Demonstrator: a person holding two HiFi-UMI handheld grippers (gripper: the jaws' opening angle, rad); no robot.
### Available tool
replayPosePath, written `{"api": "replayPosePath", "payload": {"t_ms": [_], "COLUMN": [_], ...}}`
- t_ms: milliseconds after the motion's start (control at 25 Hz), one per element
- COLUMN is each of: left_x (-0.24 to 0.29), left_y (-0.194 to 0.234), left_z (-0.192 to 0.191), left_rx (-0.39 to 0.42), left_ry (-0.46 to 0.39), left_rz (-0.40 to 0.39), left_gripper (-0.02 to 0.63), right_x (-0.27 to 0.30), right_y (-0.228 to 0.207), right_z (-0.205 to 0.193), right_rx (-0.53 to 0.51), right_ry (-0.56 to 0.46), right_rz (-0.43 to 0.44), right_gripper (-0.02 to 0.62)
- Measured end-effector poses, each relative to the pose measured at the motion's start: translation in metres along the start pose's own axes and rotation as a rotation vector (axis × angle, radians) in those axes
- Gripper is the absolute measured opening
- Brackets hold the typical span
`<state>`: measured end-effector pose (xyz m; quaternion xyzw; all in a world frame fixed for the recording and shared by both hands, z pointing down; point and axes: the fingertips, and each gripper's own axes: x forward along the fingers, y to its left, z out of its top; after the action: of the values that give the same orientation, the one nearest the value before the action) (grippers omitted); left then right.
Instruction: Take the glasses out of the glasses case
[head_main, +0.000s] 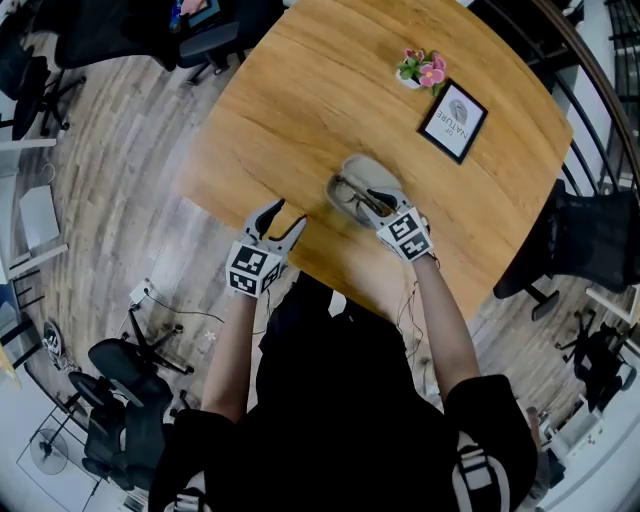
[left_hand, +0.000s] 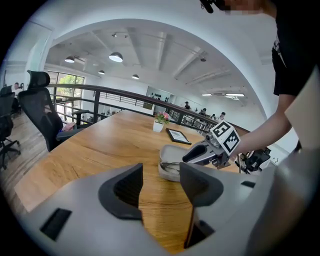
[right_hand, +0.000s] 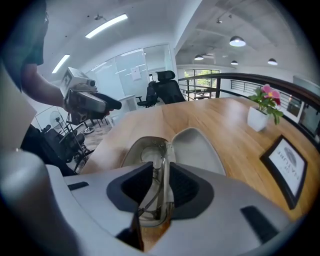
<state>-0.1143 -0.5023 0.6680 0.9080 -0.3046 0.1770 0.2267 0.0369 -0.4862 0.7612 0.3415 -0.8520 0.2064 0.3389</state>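
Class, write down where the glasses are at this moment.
The glasses lie in the open glasses case on the wooden table, right of centre in the head view. The right gripper straddles them with its jaws.

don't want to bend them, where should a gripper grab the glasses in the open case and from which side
Probably by the thin frame rim, coming down from above. The glasses lie folded in the shallow case, whose wall blocks a sideways approach, and the lid lies open. The right gripper straddles that rim.
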Motion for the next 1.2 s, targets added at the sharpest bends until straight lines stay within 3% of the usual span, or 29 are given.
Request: {"api": "replayPosePath", "payload": {"t_ms": [680, 1200], "left_x": [0.018, -0.007], "left_y": [0.005, -0.013], "left_z": [-0.004, 0.006], "left_rx": [-0.019, 0.023], "left_ry": [0.009, -0.006], "left_rz": [-0.043, -0.010], "left_gripper": [0.245, 0.245], "right_x": [0.022, 0.002], "right_y": [0.005, 0.009], "right_z": [0.001, 0.016], "right_rx": [-0.036, -0.047], "right_ry": [0.074, 0.012], "right_rz": [0.012, -0.013], "right_gripper": [0.026, 0.023]}}
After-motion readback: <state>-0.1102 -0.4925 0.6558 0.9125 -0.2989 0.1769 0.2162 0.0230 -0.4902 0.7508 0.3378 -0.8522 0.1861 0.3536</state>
